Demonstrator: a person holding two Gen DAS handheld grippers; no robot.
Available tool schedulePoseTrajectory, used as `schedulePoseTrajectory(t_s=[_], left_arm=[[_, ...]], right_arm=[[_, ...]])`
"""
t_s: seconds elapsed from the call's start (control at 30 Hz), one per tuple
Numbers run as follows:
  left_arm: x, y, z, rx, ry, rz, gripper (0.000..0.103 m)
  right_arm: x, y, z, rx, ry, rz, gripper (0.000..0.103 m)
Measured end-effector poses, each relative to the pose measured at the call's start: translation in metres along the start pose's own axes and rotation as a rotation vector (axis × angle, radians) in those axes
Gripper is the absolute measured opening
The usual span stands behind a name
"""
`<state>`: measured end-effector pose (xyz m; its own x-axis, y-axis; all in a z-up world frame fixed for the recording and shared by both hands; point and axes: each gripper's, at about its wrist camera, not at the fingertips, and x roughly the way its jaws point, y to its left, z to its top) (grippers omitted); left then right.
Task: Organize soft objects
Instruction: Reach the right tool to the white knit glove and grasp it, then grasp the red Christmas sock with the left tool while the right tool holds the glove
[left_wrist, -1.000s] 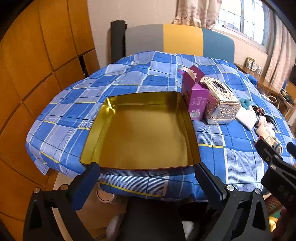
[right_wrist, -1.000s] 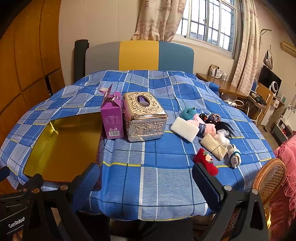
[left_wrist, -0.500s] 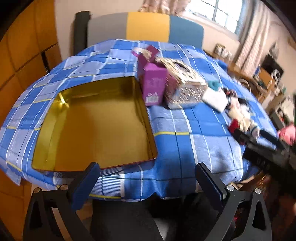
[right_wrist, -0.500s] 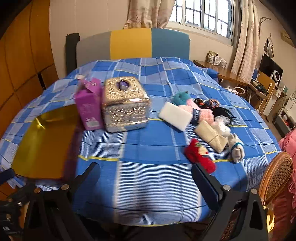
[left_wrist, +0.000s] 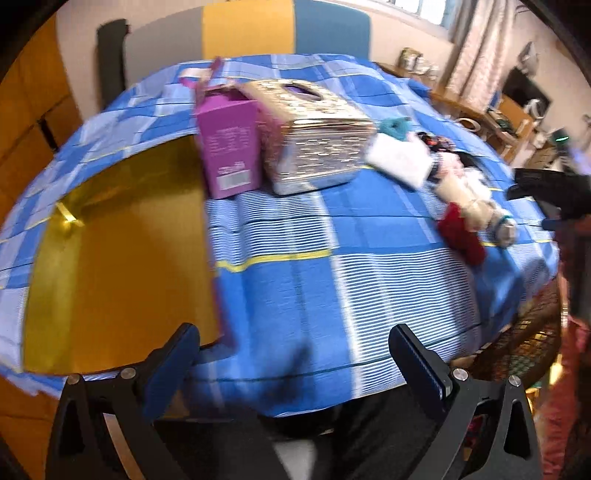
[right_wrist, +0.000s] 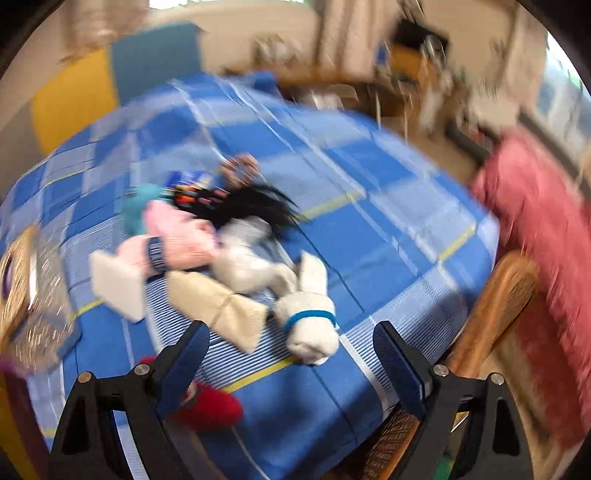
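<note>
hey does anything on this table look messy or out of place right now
Yes. The soft toys lie in a jumbled, overlapping heap on the blue checked cloth, while the gold tray beside the purple box holds nothing. Both views are blurred.

Soft toys (right_wrist: 236, 258) motion-blurred beyond detail

Ahead of our left jaws, a table under a blue checked tablecloth (left_wrist: 388, 236) fills most of the view. Beyond it stands a headboard panel (left_wrist: 247, 31) in grey, yellow and blue against a pale wall. To the left of those jaws we see orange wooden wall panels (left_wrist: 33, 110). Far right, curtains (left_wrist: 480, 48) hang beside a bright window, with a wooden desk (left_wrist: 476, 114) below. Just right of our right jaws sits a wicker chair (right_wrist: 491, 314), blurred.
</note>
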<state>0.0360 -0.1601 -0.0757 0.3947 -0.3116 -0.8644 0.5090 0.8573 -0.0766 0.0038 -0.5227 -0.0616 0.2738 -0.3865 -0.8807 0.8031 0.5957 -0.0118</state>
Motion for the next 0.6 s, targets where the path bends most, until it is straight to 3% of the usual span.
schedulePoseTrajectory(t_s=[0.17, 0.3, 0.47, 0.6], left_arm=[[0.009, -0.029, 0.006, 0.111, 0.008, 0.012, 0.103], [0.019, -0.037, 0.017, 0.106, 0.026, -0.087, 0.103], [0.042, -0.053, 0.032, 0.104, 0.096, -0.154, 0.103], [0.055, -0.069, 0.039, 0.111, 0.116, -0.202, 0.103]], right_arm=[[0.048, -0.018, 0.021, 0.025, 0.204, -0.012, 0.084], [0.077, -0.022, 0.024, 0.026, 0.325, 0.049, 0.066], [0.097, -0.030, 0.017, 0.033, 0.380, 0.113, 0.049], [0.088, -0.045, 0.013, 0.086, 0.315, 0.184, 0.043]])
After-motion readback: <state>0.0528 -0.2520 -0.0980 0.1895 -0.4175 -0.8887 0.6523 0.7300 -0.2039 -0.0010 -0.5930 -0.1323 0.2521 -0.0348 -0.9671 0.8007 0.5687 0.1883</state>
